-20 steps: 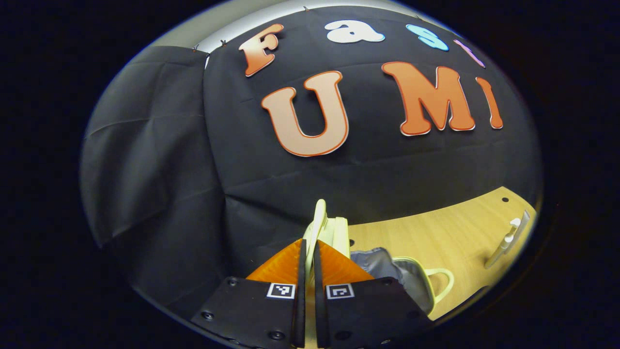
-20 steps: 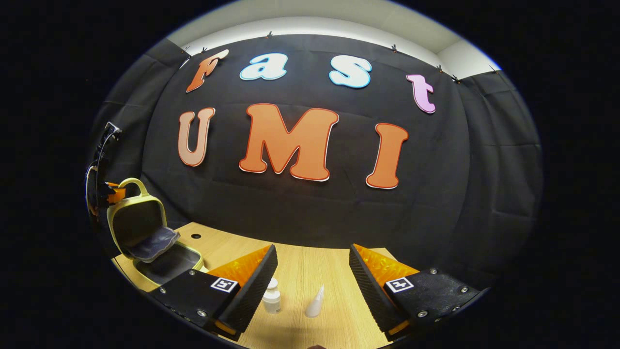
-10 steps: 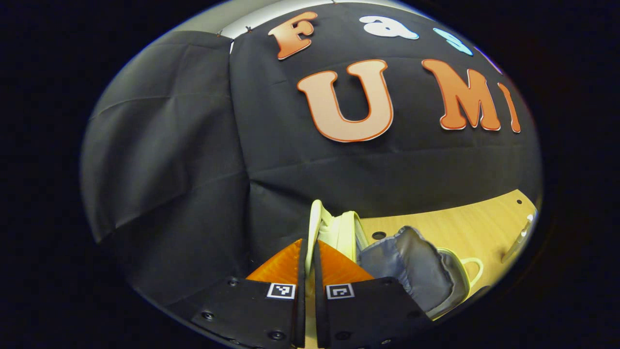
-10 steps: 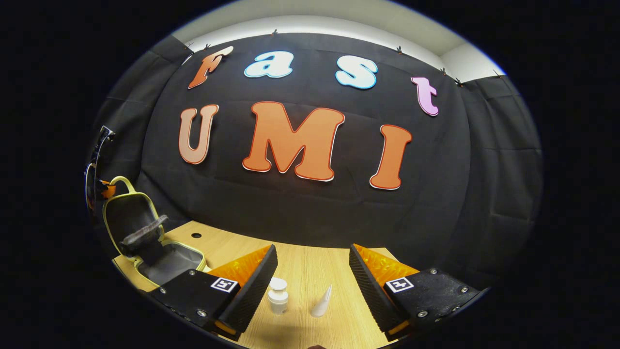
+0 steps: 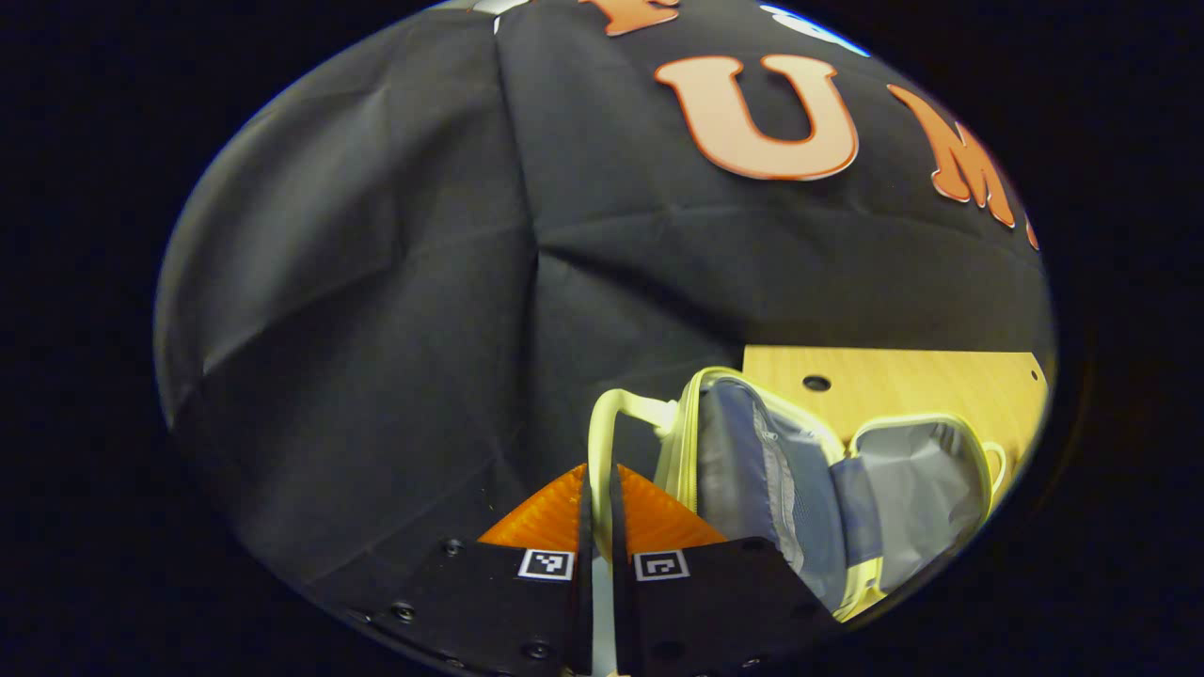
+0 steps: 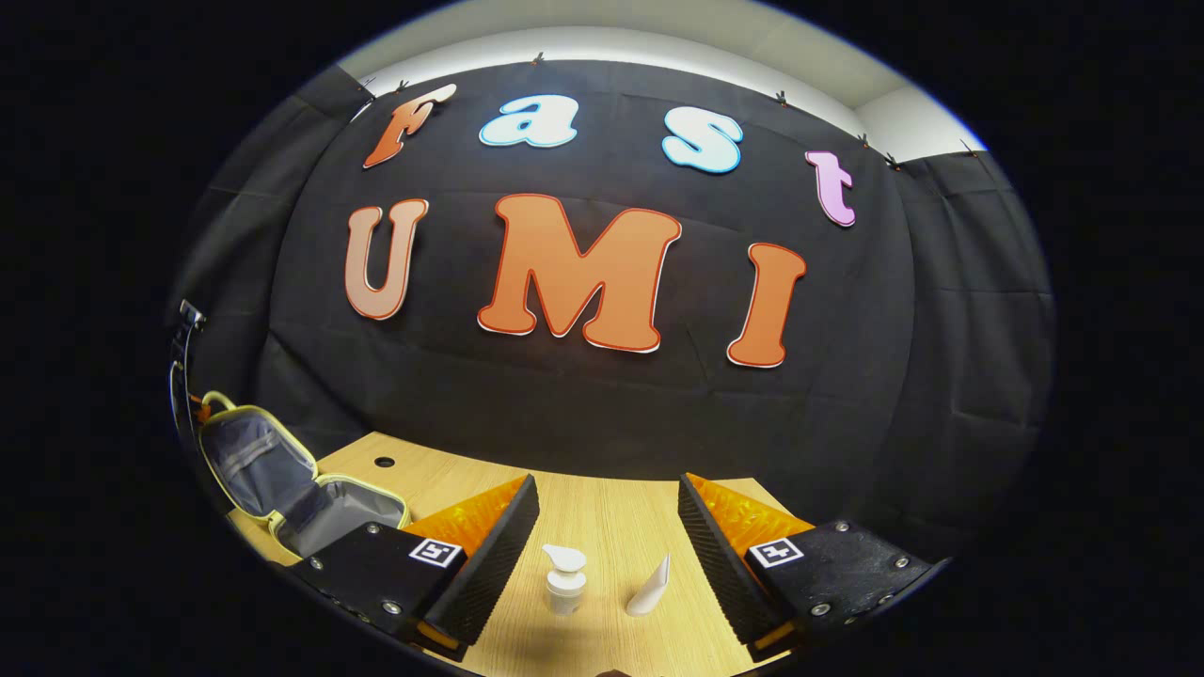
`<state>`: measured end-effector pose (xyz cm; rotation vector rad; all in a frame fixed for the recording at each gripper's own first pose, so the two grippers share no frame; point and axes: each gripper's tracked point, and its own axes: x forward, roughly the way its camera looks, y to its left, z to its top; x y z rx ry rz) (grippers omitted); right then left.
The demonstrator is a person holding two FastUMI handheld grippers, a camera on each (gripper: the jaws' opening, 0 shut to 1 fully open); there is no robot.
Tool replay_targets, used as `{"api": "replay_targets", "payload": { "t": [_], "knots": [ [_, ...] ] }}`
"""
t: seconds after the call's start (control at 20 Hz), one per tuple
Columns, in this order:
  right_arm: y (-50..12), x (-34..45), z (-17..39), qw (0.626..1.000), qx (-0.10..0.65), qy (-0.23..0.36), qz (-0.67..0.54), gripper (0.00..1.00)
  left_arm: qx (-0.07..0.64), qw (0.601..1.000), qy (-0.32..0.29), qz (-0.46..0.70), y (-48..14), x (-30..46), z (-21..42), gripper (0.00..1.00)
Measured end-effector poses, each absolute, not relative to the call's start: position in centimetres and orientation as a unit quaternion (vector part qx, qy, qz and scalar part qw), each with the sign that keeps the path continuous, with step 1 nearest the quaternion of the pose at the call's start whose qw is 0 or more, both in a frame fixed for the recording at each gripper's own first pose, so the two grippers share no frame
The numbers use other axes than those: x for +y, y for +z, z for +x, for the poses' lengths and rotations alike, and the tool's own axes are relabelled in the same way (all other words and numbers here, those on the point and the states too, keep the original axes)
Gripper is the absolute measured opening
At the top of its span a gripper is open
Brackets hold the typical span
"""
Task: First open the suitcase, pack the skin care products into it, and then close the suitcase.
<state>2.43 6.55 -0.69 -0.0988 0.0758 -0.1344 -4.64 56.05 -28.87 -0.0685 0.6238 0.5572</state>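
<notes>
The small cream suitcase [image 5: 752, 470] lies open on the wooden table [image 5: 903, 381], grey lining showing in both the lid and the base [image 5: 926, 489]. My left gripper [image 5: 599, 489] is shut on the lid's cream loop handle [image 5: 625, 404], holding the lid tipped back. In the right gripper view the open suitcase [image 6: 273, 475] sits at the far left. My right gripper [image 6: 607, 527] is open above the table [image 6: 602, 503]. Just beyond its fingers stand a white pump bottle [image 6: 565, 583] and a white tube [image 6: 651, 588], both untouched.
The black cloth wall [image 6: 602, 414] rises right behind the table's far edge. A round cable hole [image 6: 384, 462] is in the tabletop behind the suitcase. Bare wood lies between the suitcase and the two products.
The left gripper has swung the lid by its handle from near upright to well tipped back, baring the lining. The right gripper has shifted slightly, staying open; bottle and tube sit a bit more in view.
</notes>
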Motion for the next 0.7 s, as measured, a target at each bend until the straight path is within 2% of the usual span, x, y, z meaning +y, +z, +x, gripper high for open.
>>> {"api": "replay_targets", "payload": {
  "t": [0.1,0.25,0.4,0.5,0.55,0.6,0.7],
  "knots": [
    [-0.8,6.7,2.4,0.995,0.042,-0.076,-0.051,0.95,0.324,0.906,0.269,-0.038,-30.9,56.8,-3.9,0.09],
    [-0.9,6.8,2.0,0.994,0.047,-0.085,-0.054,0.95,0.355,0.893,0.275,-0.004,-32.2,57.0,-2.2,0.20],
    [-1.2,6.7,1.7,0.993,0.055,-0.097,-0.048,0.95,0.334,0.898,0.285,0.026,-29.8,57.3,0.1,0.19],
    [-1.1,6.8,1.5,0.992,0.055,-0.101,-0.044,0.95,0.331,0.901,0.279,0.029,-29.7,56.3,-0.4,0.58],
    [-1.0,6.8,1.5,0.992,0.054,-0.105,-0.044,0.95,0.327,0.903,0.277,0.034,-29.6,56.1,-0.4,0.60],
    [-1.0,6.6,1.3,0.992,0.054,-0.107,-0.042,0.95,0.319,0.906,0.275,0.037,-29.4,55.6,-0.1,0.69],
    [-0.9,6.3,1.1,0.991,0.053,-0.114,-0.041,0.95,0.283,0.919,0.272,0.037,-27.3,54.2,0.8,1.00]
  ]
}}
